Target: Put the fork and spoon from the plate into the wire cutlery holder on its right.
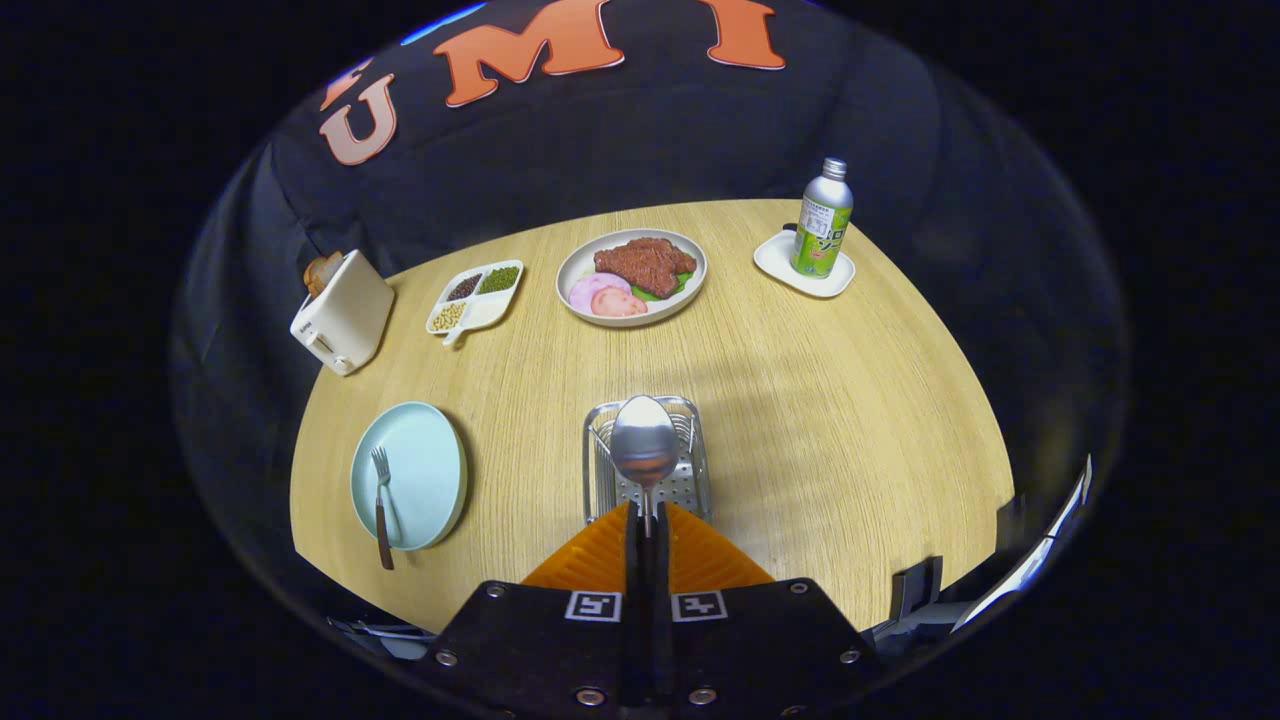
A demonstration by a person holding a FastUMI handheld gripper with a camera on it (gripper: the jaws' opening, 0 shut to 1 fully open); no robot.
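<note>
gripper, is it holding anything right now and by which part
The gripper is shut on the spoon, pinching its handle, bowl pointing ahead over the wire cutlery holder.

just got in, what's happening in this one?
A person's handheld gripper is shut on the spoon, holding it by the handle with the bowl out ahead, over the wire cutlery holder. The fork lies on the pale blue plate to the holder's left, handle hanging over the rim. So the spoon is about to go in; the fork is not yet moved.
</note>
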